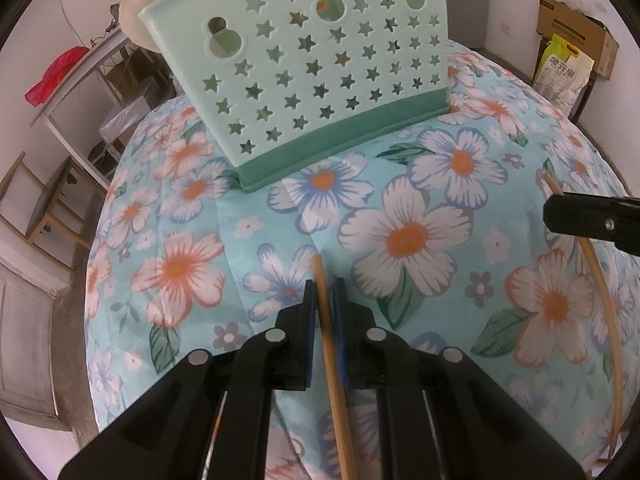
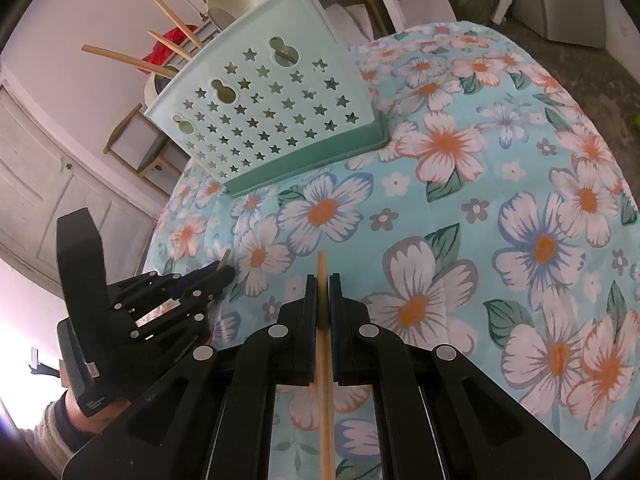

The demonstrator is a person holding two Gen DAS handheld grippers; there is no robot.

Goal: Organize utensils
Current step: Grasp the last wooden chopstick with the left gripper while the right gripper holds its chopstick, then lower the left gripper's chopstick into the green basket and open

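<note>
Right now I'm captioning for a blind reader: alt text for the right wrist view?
The right gripper clamps a wooden chopstick above a floral tablecloth. A mint star-cut utensil holder stands beyond it, chopsticks poking out.

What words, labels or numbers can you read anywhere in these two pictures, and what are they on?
Bag by the wall, left wrist view: large green characters and smaller print, too blurred to read.
Cardboard box behind it: a line of print, too small to read.
Holder: only star cut-outs, no text.
Tablecloth: flowers only, no text.
Right wrist view: nothing readable.
</note>
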